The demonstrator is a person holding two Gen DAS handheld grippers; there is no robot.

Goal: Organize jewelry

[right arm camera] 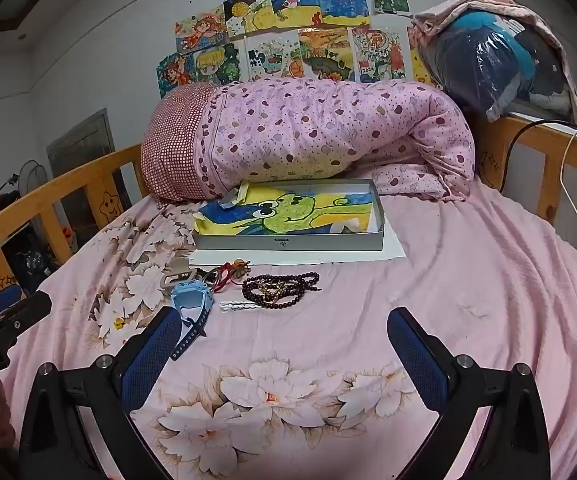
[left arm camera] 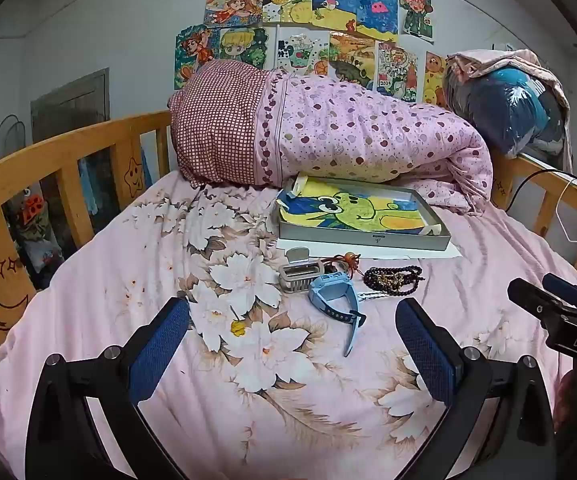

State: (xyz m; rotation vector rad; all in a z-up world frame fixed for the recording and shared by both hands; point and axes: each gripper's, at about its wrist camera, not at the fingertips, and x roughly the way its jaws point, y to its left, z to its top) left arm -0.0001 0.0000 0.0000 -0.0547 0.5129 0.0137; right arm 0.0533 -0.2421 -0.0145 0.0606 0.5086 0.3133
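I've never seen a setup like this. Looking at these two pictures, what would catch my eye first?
Probably the rolled pink quilt across the head of the bed, under a wall of bright drawings. Before it lies a shallow grey box holding a frog drawing, and nearer still a small cluster on the flowered sheet: a blue watch and dark beads. Both pairs of blue fingers stand wide open and empty.

The left gripper (left arm camera: 292,344) and the right gripper (right arm camera: 284,344) both hover side by side, tilted slightly downward, jaws spread wide with nothing between the blue pads (left arm camera: 160,352).
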